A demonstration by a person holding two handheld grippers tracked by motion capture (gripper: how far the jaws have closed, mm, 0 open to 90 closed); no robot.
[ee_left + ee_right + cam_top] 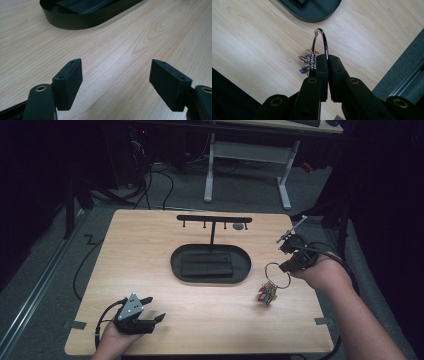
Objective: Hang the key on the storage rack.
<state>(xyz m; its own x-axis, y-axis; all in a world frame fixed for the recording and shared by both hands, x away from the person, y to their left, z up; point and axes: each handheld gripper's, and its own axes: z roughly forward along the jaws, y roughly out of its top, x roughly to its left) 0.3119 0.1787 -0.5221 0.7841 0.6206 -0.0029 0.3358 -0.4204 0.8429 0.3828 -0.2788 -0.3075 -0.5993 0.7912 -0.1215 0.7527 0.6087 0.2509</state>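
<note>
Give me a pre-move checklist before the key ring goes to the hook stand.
1. Grip: right gripper jaws shut on the key ring: ok.
2. Charms clear of the table: cannot tell.
3. Hook stand upright in its black tray, hooks free: ok.
4. Path from ring to stand unobstructed: ok.
5. Left gripper open, resting near the table's front edge, out of the way: ok.

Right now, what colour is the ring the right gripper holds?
Shiny silver metal ring, clearest in the right gripper view.
</note>
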